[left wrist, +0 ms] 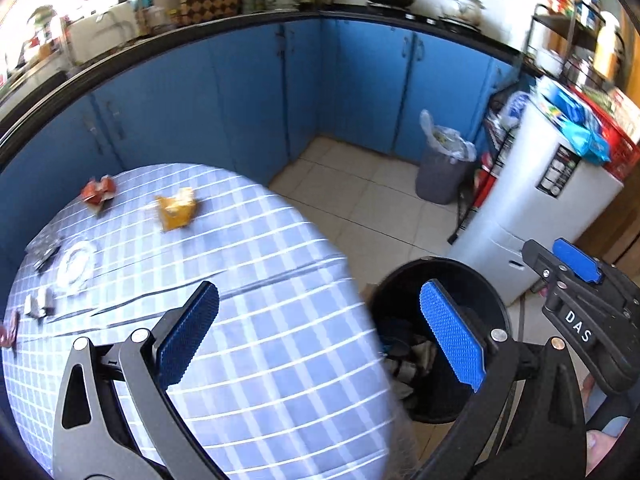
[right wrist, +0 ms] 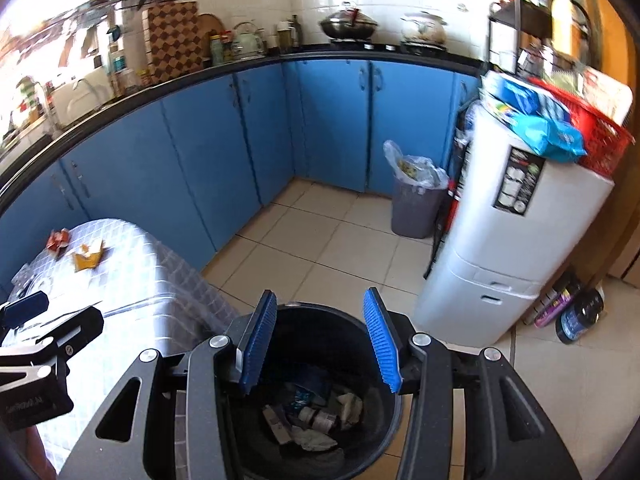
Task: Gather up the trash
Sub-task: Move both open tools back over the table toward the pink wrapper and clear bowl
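Observation:
A black bin [right wrist: 360, 444] stands on the floor beside the table [left wrist: 280, 360]; it holds crumpled paper and wrappers [right wrist: 320, 420]. My right gripper [right wrist: 320, 344] is open and empty above the bin. My left gripper [left wrist: 320, 332] is open and empty over the table's right edge, with the bin [left wrist: 400, 296] to its right. On the checked tablecloth lie a yellow wrapper [left wrist: 176, 208], a red wrapper [left wrist: 98, 194], a white ring-shaped scrap [left wrist: 74, 266] and small scraps [left wrist: 38, 306] at the left edge. The yellow wrapper [right wrist: 87, 258] and red wrapper [right wrist: 58, 239] also show in the right wrist view.
Blue cabinets [right wrist: 200, 152] under a black counter run behind the table. A grey bin with a plastic liner [right wrist: 416, 200] stands on the tiled floor by a white appliance [right wrist: 500, 248] topped with a red basket. Bottles [right wrist: 576, 312] stand at its right.

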Demonstrator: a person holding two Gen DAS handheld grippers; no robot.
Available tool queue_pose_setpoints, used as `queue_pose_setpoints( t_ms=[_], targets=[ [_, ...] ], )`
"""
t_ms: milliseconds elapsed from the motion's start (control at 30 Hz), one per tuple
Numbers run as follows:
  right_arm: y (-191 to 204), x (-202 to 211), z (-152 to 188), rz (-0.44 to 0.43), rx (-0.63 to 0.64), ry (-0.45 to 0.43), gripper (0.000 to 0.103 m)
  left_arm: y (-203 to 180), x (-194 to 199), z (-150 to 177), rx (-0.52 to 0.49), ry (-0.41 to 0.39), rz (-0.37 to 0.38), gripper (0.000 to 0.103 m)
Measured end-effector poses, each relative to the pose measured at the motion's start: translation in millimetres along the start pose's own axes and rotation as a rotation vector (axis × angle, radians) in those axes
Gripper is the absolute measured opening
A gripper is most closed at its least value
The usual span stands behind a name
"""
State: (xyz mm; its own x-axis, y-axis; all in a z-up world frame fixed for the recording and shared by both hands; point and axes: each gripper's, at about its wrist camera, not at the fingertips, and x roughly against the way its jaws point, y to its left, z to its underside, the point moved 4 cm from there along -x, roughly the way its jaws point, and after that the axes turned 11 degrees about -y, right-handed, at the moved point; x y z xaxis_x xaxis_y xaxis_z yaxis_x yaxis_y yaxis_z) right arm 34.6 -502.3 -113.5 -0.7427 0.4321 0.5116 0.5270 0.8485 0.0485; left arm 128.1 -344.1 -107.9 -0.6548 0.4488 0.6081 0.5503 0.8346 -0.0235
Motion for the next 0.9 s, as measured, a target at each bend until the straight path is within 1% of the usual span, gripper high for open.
queue_pose_setpoints(
  t_ms=[233,400,433,467,500,567,633,700,900],
  targets=[
    [83,3,-7,-0.093,0.097,-0.004,0.045,82,25,7,0.069,-0.032,-0.101,0.099],
    [148,4,-7,-0.184,0.143,0.017,0.046,145,42,17,0.124,-0.043,-0.181,0.099],
    [158,4,-6,-0.198,0.149,0.024,0.051,161,45,20,0.138,-0.044,-0.202,0.099],
    [174,5,-5,-0.217,0.156,0.029,0.069,175,49,23,0.148,-0.043,-0.220,0.099],
    [186,8,-5,-0.230,0.158,0.018,0.079,189,53,27,0.154,-0.043,-0.240,0.099],
    [210,13,-4,-0.257,0.180,-0.003,0.080,212,60,33,0.167,-0.046,-0.273,0.099],
    [236,17,-1,-0.276,0.219,-0.006,0.080,240,69,41,0.186,-0.056,-0.320,0.099],
    [263,20,3,-0.300,0.246,-0.003,0.080,264,76,48,0.202,-0.058,-0.361,0.099],
    [322,18,10,-0.364,0.283,0.017,0.080,326,95,69,0.241,-0.062,-0.465,0.099]
  ],
)
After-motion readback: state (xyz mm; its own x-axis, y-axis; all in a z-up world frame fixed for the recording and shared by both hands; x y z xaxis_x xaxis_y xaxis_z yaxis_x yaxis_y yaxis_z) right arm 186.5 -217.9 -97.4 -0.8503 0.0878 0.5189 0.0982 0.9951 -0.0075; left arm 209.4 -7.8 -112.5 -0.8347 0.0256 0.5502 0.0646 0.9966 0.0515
